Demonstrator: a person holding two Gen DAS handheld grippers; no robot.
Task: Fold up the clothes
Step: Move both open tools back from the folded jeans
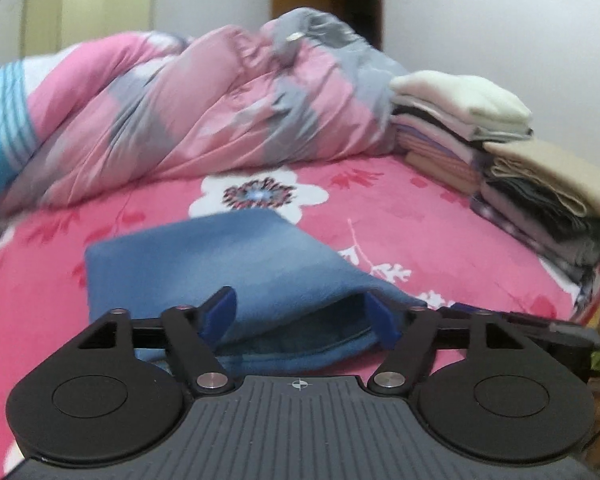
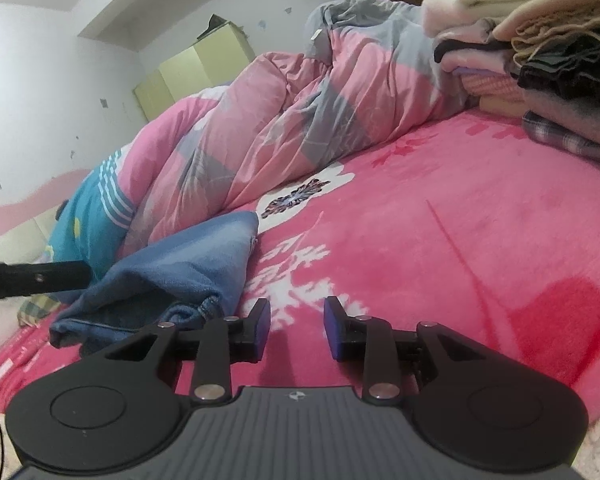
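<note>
Left gripper (image 1: 302,314) spread wide around the near edge of a folded blue garment (image 1: 204,264) on the pink flowered bedspread (image 1: 440,216), right gripper (image 2: 297,326) parted, pinching nothing, over bare bedspread, folded clothes stacks (image 1: 500,160) right, rumpled quilt (image 1: 188,112) behind

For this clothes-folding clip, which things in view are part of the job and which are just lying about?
Part of the job:
- blue garment, folded on the bed
- left gripper, open around its near edge
- right gripper, open over bare sheet
- stacks of folded clothes

Just lying about:
- pink and grey quilt
- floral bedsheet
- teal striped pillow
- wardrobe
</note>
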